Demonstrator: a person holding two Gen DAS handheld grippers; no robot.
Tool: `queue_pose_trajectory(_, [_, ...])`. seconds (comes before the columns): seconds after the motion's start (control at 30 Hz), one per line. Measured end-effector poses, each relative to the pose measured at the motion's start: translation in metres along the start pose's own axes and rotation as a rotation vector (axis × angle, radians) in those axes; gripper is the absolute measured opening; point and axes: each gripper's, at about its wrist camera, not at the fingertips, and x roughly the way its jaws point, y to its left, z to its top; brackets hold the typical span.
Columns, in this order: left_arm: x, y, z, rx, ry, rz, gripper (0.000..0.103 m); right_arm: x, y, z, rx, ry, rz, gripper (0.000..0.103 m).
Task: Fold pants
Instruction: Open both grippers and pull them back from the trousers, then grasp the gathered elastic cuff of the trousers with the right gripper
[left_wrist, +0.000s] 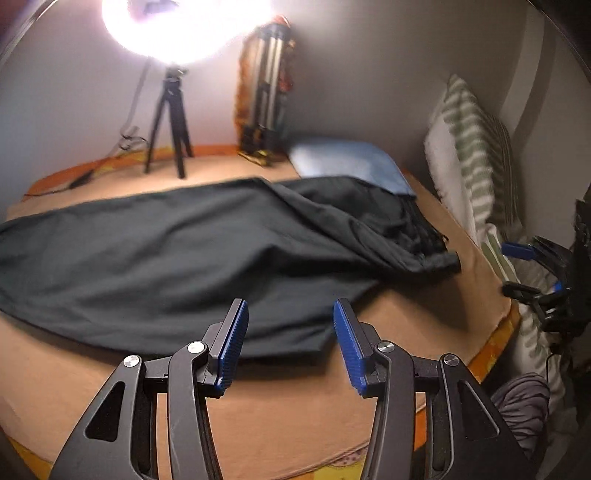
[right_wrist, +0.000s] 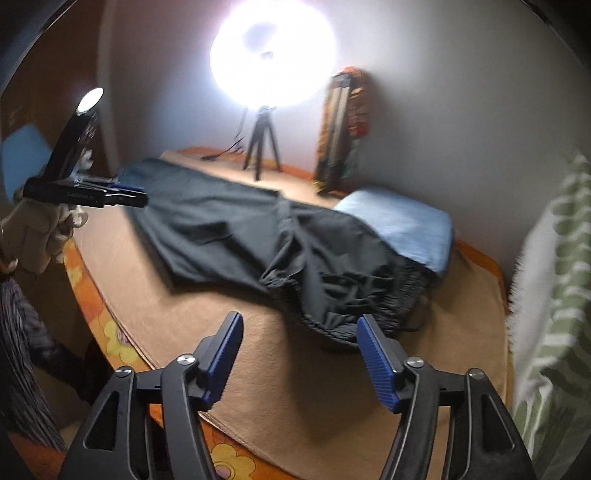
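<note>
Dark pants (left_wrist: 177, 254) lie spread across the tan mat (left_wrist: 258, 406), legs running left, the gathered waistband (left_wrist: 432, 254) at the right. My left gripper (left_wrist: 290, 314) is open and empty, just above the pants' near edge. My right gripper (right_wrist: 299, 325) is open and empty, close in front of the bunched waistband (right_wrist: 354, 314). The pants also show in the right wrist view (right_wrist: 229, 229). The right gripper shows at the right edge of the left wrist view (left_wrist: 532, 269); the left gripper shows at the left of the right wrist view (right_wrist: 110, 195).
A bright ring light on a black tripod (left_wrist: 170, 122) stands at the back. A folded blue cloth (left_wrist: 351, 162) lies behind the waistband. A folded tripod (left_wrist: 266, 96) leans on the wall. A green-striped pillow (left_wrist: 472, 155) stands at the right. An orange floral sheet edges the mat (right_wrist: 110, 332).
</note>
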Motion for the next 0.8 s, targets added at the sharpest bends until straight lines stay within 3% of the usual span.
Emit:
queue_pose_trajectory(0.3, [0.038,-0.007,0.006,-0.024,0.039,-0.049,0.047,0.074,0.000,-0.003,-0.082,0.071,0.005,0.067])
queue_pose_trajectory(0.37, [0.048,-0.010,0.007,-0.002,0.054,-0.042,0.047,0.086,-0.007,-0.005,-0.073,0.092,0.030,0.055])
queue_pose_trajectory(0.43, [0.057,-0.012,0.008,0.009,0.068,-0.043,0.047,0.092,-0.013,-0.007,-0.069,0.110,0.059,0.026])
queue_pose_trajectory(0.47, [0.061,-0.014,0.008,0.016,0.077,-0.044,0.047,0.094,-0.015,-0.007,-0.069,0.109,0.068,0.026])
queue_pose_trajectory(0.53, [0.068,-0.016,0.007,0.038,0.089,-0.035,0.047,0.093,-0.022,-0.003,-0.056,0.090,0.070,0.012])
queue_pose_trajectory(0.67, [0.075,-0.019,0.007,0.083,0.092,0.003,0.047,0.088,-0.052,0.011,0.010,0.043,0.043,0.009])
queue_pose_trajectory(0.8, [0.079,-0.016,0.007,0.091,0.092,0.026,0.047,0.089,-0.102,0.023,0.098,0.011,-0.053,0.008])
